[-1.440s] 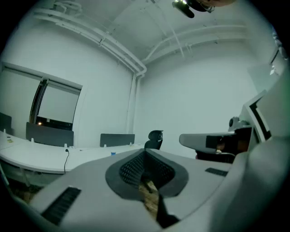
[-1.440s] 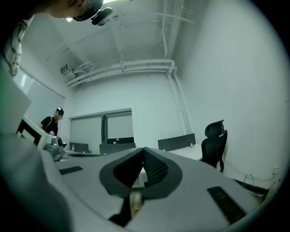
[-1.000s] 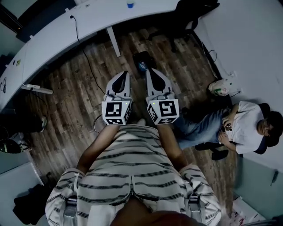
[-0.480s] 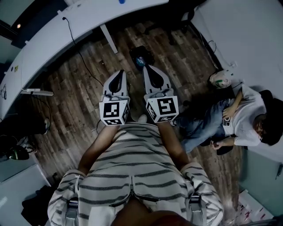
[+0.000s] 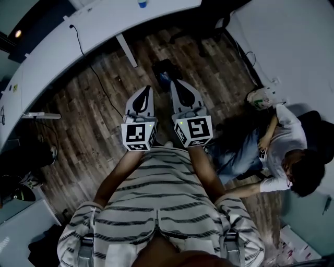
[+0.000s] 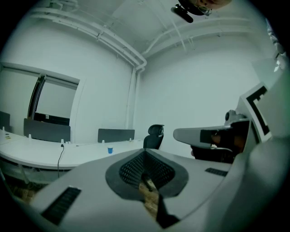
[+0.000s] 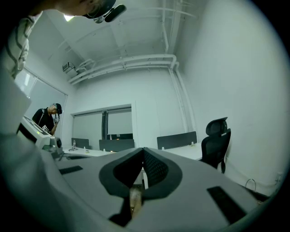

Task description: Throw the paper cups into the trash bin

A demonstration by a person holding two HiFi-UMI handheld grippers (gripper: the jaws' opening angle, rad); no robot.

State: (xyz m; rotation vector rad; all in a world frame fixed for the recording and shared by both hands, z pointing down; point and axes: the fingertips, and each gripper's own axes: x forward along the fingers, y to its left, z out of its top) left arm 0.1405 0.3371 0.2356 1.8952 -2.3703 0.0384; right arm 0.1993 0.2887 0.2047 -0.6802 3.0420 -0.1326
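1. My forearms reach forward side by side, with both grippers level above the floor (image 5: 88, 109).
2. Left gripper (image 5: 143, 96): jaws clenched together, empty.
3. Right gripper (image 5: 178, 89): jaws clenched together, empty.
4. The blue cup (image 5: 142, 3) stands on the desk (image 5: 78, 41), well ahead of both grippers.

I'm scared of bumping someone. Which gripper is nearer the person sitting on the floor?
Right. The right gripper has the seated person on its outer side; the left gripper is farther off.
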